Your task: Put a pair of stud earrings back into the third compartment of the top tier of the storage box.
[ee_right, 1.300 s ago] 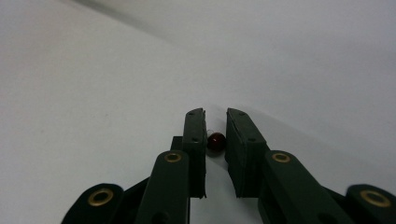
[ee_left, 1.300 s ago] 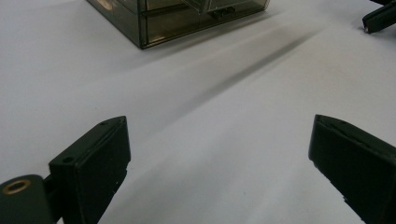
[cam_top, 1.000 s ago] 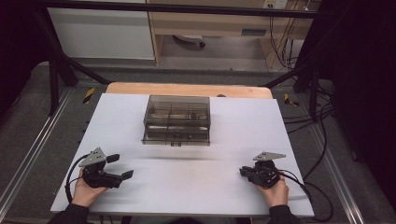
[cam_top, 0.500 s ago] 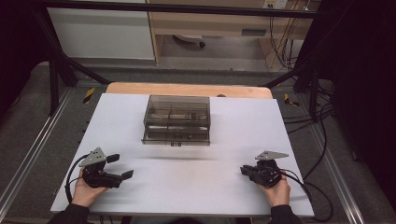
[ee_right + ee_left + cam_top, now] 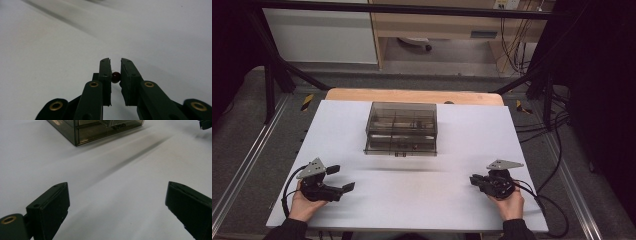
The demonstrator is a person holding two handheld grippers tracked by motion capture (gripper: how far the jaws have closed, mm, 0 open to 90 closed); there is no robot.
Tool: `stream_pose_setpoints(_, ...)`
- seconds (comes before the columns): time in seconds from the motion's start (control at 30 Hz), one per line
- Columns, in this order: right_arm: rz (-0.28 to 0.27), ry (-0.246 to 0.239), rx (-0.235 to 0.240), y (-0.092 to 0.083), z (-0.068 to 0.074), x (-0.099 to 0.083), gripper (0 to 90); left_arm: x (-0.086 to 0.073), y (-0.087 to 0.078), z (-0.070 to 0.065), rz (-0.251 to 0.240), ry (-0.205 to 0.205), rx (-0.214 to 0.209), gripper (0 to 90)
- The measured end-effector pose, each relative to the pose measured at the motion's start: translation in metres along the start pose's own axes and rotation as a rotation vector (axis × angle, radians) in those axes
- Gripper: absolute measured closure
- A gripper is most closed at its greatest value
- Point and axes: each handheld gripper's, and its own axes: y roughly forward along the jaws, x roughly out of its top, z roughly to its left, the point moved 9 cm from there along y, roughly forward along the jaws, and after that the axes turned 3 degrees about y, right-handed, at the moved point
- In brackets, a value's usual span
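Hands enter from the bottom edge of the high view, forearms cut off, each holding a gripper on the white table [image 5: 412, 200]; the smoky clear drawer box [image 5: 400, 129] sits mid-table, its contents too dim to read. The left gripper [image 5: 341, 179] is spread wide, the right gripper [image 5: 473, 180] looks closed. In the left gripper view, wide-apart jaws hold nothing, and the box's corner [image 5: 95, 130] is cropped at the top. In the right gripper view, near-closed jaws pinch a small dark red bead [image 5: 115, 77], possibly a ball.

High view overhead; tool views near table [image 5: 412, 200].
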Motion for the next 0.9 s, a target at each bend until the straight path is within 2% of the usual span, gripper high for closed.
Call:
stream_pose_setpoints(0.6,-0.052,-0.038,0.026,-0.014,0.016,0.024,79.8,-0.001,0.001,0.0,0.006,0.0,0.002,5.5)
stream_pose_setpoints(0.9,-0.094,-0.063,0.049,-0.021,0.029,0.046,79.8,-0.001,0.001,0.0,0.005,-0.001,0.002,5.5)
